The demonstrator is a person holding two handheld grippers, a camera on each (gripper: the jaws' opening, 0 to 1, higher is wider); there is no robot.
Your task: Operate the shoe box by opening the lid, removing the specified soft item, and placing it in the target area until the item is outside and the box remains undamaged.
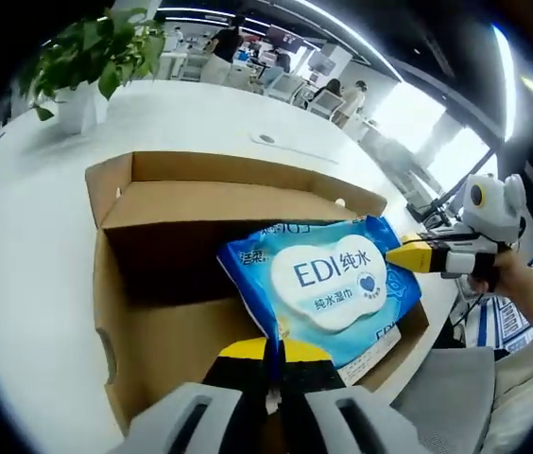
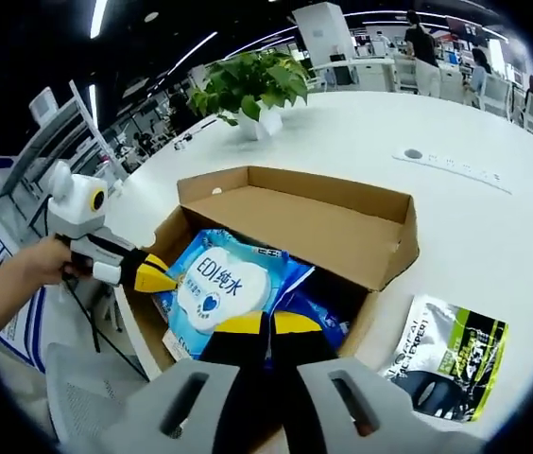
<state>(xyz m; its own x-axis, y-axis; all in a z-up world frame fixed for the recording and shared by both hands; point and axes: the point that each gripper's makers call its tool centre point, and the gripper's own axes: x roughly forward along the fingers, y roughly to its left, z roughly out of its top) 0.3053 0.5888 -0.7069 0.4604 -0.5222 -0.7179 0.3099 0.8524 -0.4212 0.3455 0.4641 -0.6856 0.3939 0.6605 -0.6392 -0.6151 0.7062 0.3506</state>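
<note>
Item 1, shoe box (image 1: 153,312): a brown cardboard box sitting on a white table (image 1: 30,246), its lid (image 2: 304,213) standing open and leaning back behind the cavity. Item 2, wet wipes pack (image 1: 328,284): a soft blue packet with a white oval label, lying tilted at the box's open front, partly inside and partly raised above the rim; it is also showing in the right gripper view (image 2: 219,284). Item 3, left gripper (image 1: 276,352): its yellow-tipped jaws are pressing together on the near edge of the wet wipes pack, with no gap between them. In the right gripper view this gripper is entering from the left (image 2: 158,272), held in a person's hand (image 2: 35,270), its yellow tip touching the pack's edge. Item 4, right gripper (image 2: 271,326): its 2 jaws are standing nearly together at the pack's blue edge; whether they are actually pinching it cannot be told from that view. In the left gripper view the same gripper (image 1: 418,255) is reaching in from the right, its tip touching the pack's far corner. Item 5, silver-and-black pouch (image 2: 451,359): lying flat on the table just beside the box. Item 6, potted plant (image 2: 252,90): standing on the table behind the box, well apart from it.
</note>
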